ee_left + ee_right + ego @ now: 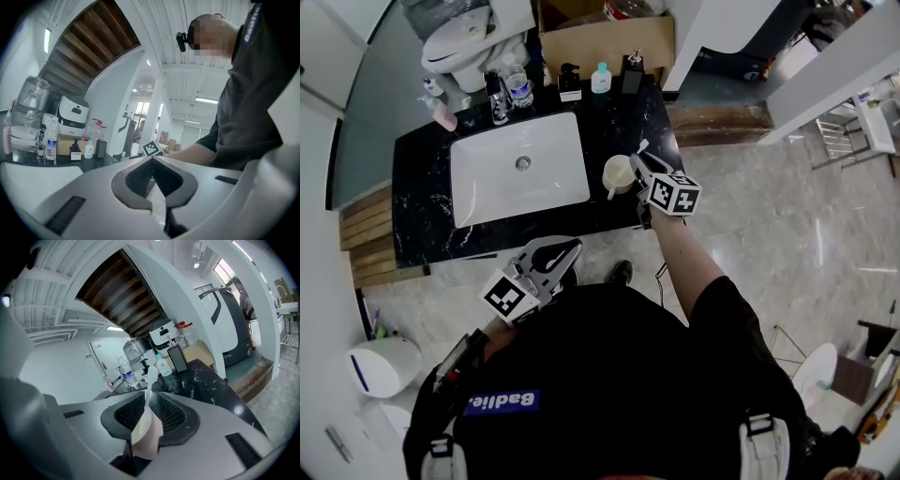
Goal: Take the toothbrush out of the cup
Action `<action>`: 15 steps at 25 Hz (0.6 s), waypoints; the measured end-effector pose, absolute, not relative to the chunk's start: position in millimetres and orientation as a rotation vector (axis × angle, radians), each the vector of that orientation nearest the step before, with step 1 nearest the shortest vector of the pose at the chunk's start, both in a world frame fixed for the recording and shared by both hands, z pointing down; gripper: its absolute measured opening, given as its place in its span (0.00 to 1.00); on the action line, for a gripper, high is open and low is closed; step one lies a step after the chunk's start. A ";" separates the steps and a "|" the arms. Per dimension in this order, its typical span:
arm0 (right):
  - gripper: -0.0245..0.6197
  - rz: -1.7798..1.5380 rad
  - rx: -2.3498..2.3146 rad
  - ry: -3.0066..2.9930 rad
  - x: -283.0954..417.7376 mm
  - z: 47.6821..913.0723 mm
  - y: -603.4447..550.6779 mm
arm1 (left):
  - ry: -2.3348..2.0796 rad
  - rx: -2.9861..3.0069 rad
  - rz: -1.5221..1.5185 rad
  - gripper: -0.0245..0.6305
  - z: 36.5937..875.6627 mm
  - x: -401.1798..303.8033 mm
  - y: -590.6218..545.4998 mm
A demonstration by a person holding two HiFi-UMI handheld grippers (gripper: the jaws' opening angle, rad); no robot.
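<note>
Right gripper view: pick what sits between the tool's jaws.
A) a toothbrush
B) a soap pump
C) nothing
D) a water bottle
A: the toothbrush runs up between the jaws of the right tool, which are closed against its white handle.

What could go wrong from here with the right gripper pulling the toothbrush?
1. The right gripper is shut on a thin part of the toothbrush, which could twist or slip in the fingers.
2. The cup stands right beside that gripper on the counter. A sideways pull might tip it, perhaps into the sink.
3. The left gripper is shut and back near the body, so nothing steadies the cup.
</note>
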State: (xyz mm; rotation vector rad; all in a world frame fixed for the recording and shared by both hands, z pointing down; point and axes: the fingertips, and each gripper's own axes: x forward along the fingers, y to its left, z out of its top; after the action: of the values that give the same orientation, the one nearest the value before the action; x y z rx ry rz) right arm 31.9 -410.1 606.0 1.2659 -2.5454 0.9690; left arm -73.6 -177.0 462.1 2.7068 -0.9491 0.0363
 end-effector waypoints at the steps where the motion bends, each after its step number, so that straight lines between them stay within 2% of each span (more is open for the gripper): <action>1: 0.17 0.963 1.264 -2.545 30.7 606.0 -410.3 | -0.949 2.705 0.039 0.05 462.7 -73.7 -176.3; 3: 0.17 0.946 1.259 -2.554 28.3 603.6 -410.8 | -0.949 2.703 0.042 0.05 463.2 -74.5 -176.0; 6: 0.10 0.946 1.254 -2.584 26.3 598.0 -410.0 | -0.950 2.704 0.043 0.05 462.9 -75.7 -176.3; 15: 0.08 0.945 1.300 -2.715 32.6 561.6 -402.3 | -0.935 2.717 0.040 0.05 458.9 -76.0 -176.6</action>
State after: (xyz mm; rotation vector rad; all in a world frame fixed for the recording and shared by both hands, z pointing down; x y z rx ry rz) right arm 32.6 -402.3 561.6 1.2995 -2.7151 0.9455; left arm -76.0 -176.6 458.9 2.7167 -0.9350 0.0400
